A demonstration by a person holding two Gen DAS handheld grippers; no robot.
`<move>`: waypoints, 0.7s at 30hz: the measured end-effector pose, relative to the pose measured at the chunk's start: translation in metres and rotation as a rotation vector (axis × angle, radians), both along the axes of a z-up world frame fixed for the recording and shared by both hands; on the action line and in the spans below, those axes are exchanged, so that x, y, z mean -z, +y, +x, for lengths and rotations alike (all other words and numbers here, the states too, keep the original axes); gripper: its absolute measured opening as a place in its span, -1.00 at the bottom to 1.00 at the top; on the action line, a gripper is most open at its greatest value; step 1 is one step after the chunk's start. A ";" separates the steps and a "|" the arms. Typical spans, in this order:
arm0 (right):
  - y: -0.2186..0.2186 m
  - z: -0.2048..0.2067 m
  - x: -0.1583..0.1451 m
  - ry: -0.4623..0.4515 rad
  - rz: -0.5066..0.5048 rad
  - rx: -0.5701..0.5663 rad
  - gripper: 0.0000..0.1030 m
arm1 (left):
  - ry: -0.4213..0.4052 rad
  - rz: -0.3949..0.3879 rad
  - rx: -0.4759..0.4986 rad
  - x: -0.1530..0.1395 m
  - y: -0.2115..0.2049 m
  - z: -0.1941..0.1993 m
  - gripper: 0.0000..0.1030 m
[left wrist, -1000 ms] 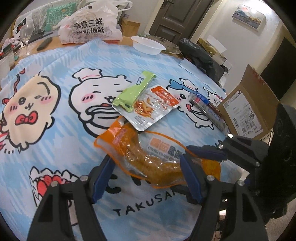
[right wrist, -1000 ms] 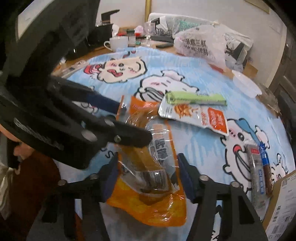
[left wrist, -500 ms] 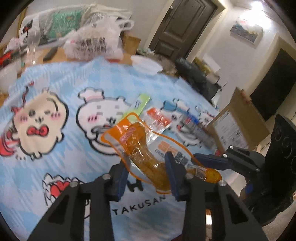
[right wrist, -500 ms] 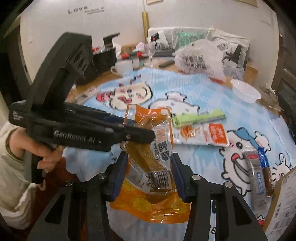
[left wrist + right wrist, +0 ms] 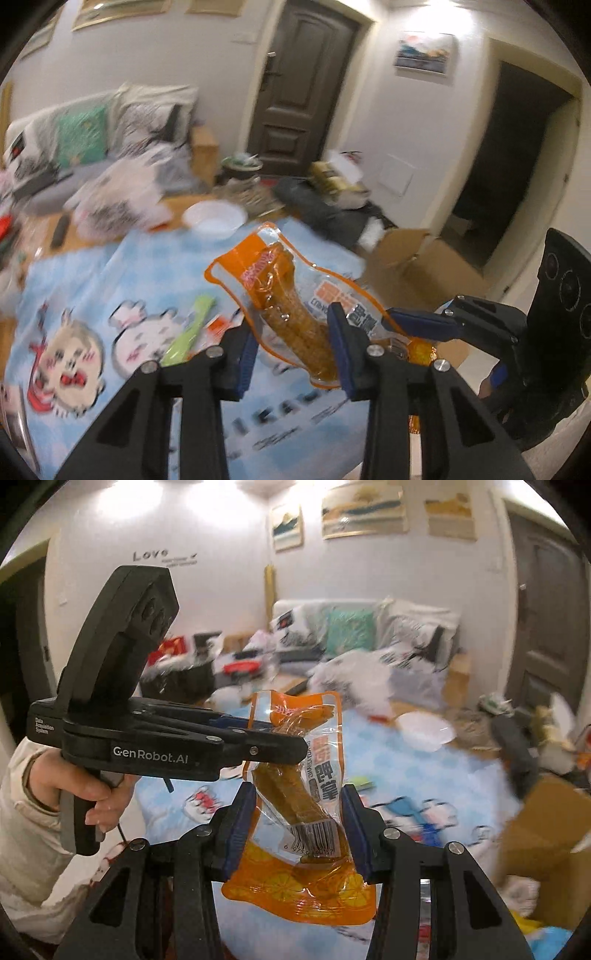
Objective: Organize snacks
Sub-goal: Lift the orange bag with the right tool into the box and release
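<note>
Both tools (image 5: pixel 291 354) (image 5: pixel 299 827) clamping orange snack pouch (image 5: pixel 295 775), airborne

One orange-and-clear plastic snack pouch (image 5: pixel 291 306) hung in the air, and two black two-finger grippers were in view, the left gripper (image 5: pixel 291 350) and the right gripper (image 5: pixel 297 823). One long green wrapped snack bar (image 5: pixel 190 334) and one orange-labelled flat packet (image 5: pixel 218 326), mostly hidden, lay on one light-blue cartoon-print tablecloth (image 5: pixel 110 280). There was one white plastic bowl (image 5: pixel 214 218), one brown cardboard box (image 5: pixel 424 266) with open flaps, one white printed plastic bag (image 5: pixel 118 206), and one dark panelled door (image 5: pixel 299 96). Three framed pictures (image 5: pixel 364 513) hung on the wall in the right wrist view.
</note>
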State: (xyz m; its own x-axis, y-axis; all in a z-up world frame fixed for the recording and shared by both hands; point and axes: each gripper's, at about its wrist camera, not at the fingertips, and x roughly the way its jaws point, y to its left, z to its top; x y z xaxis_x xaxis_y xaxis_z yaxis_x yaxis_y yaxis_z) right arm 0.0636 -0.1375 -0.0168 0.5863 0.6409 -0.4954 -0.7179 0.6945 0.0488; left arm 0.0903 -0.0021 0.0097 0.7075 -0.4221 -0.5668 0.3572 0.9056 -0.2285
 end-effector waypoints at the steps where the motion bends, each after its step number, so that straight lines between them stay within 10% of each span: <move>1: -0.014 -0.001 -0.006 -0.014 0.006 0.025 -0.18 | -0.008 0.007 0.019 -0.006 -0.013 0.004 -0.35; 21: -0.202 0.033 0.022 0.119 -0.031 0.353 -0.15 | 0.110 0.182 0.261 0.017 -0.224 0.080 -0.35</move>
State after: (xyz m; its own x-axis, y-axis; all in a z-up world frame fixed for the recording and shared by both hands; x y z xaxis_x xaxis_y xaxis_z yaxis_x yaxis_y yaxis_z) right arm 0.0965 -0.3399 -0.0383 0.7058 0.3927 -0.5896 -0.4241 0.9009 0.0924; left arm 0.1706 -0.2261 -0.0076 0.5193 -0.4656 -0.7166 0.5647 0.8163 -0.1212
